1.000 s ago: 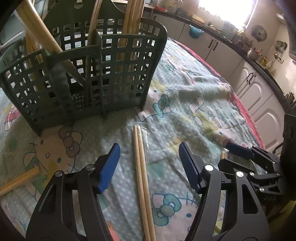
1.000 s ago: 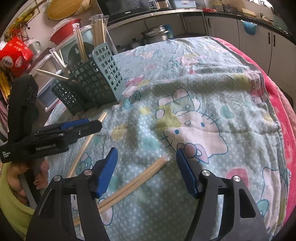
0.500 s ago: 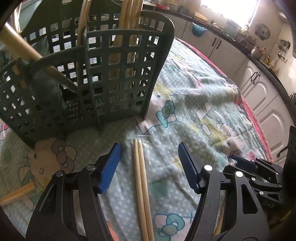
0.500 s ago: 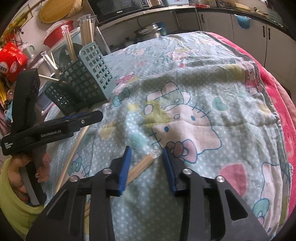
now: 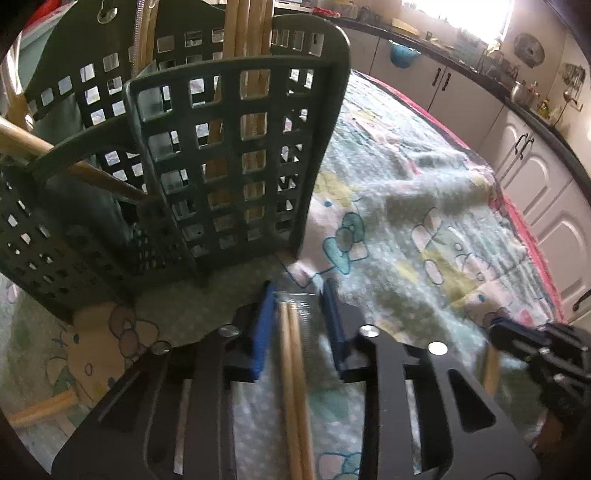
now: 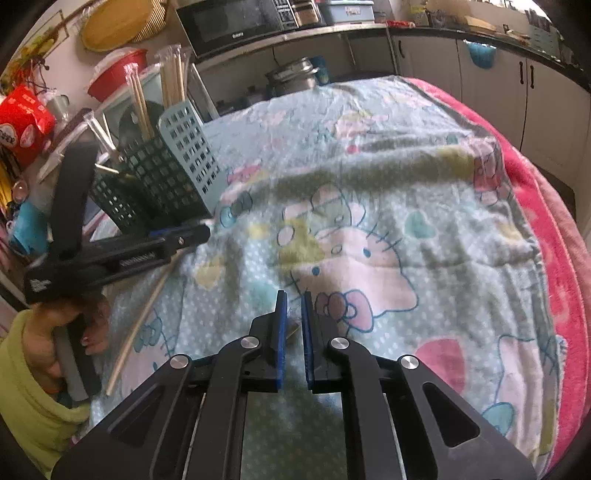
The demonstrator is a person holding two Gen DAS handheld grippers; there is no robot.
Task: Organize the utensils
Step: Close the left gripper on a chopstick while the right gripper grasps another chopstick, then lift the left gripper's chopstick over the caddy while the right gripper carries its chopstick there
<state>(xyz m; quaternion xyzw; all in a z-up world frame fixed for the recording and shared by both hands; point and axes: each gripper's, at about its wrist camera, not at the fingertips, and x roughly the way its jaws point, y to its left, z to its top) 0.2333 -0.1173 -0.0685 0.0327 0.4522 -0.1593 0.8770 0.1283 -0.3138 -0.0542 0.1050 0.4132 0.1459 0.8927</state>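
Observation:
A dark green slotted utensil basket [image 5: 236,155] stands on the Hello Kitty cloth and holds several wooden chopsticks; it also shows in the right wrist view [image 6: 162,177]. My left gripper [image 5: 297,295] has closed around a plastic-wrapped pair of chopsticks [image 5: 293,369] just in front of the basket. My right gripper [image 6: 291,299] is shut on another wrapped chopstick pair, of which only the tip [image 6: 293,326] shows between the pads. The left gripper appears from the side in the right wrist view [image 6: 184,236].
A loose chopstick pair [image 6: 142,314] lies on the cloth under the left gripper. Another wooden stick [image 5: 40,408] lies at the left. The cloth-covered table [image 6: 424,155] is ringed by kitchen cabinets [image 5: 532,170], a microwave [image 6: 236,22] and pots.
Both grippers went from open to shut, each closing on a wrapped chopstick pair. The left gripper also moved forward toward the basket.

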